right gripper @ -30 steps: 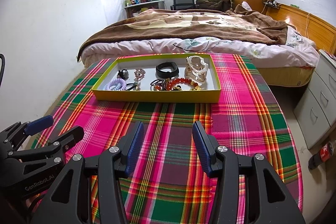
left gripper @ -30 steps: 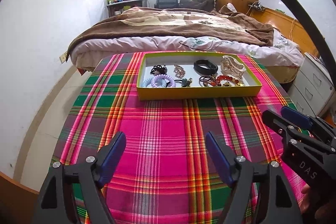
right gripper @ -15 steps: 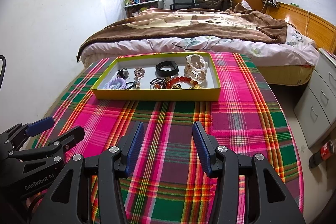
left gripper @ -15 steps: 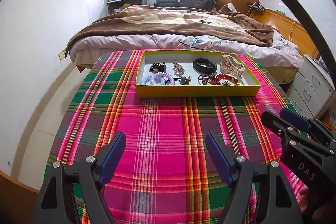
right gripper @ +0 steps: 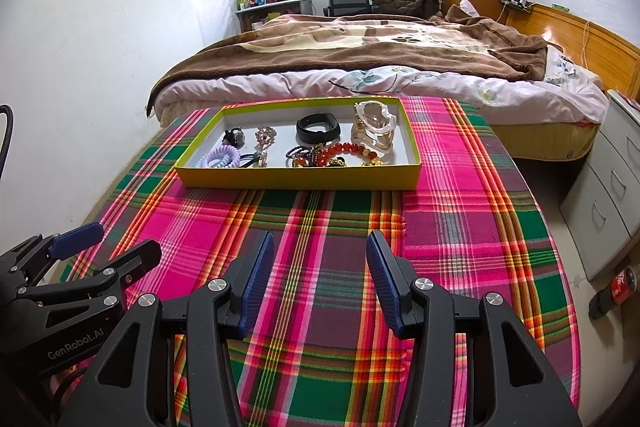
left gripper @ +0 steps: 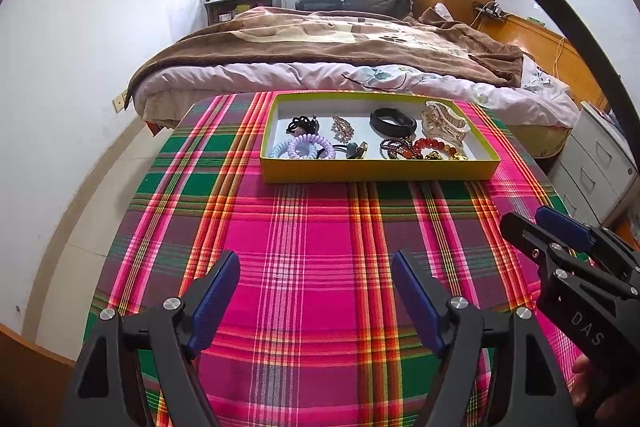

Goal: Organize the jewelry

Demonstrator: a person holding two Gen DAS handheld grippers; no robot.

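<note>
The yellow tray (left gripper: 376, 173) sits at the far side of the plaid tablecloth (left gripper: 304, 251), near the bed (right gripper: 360, 59). Its front wall hides part of the purple coil hair tie (right gripper: 221, 158) and red bead bracelet (right gripper: 345, 150). The small pieces tangle together and are hard to tell apart. The left gripper (left gripper: 316, 291) and right gripper (right gripper: 320, 277) are both wide open, holding nothing, well apart from the tray.
</note>
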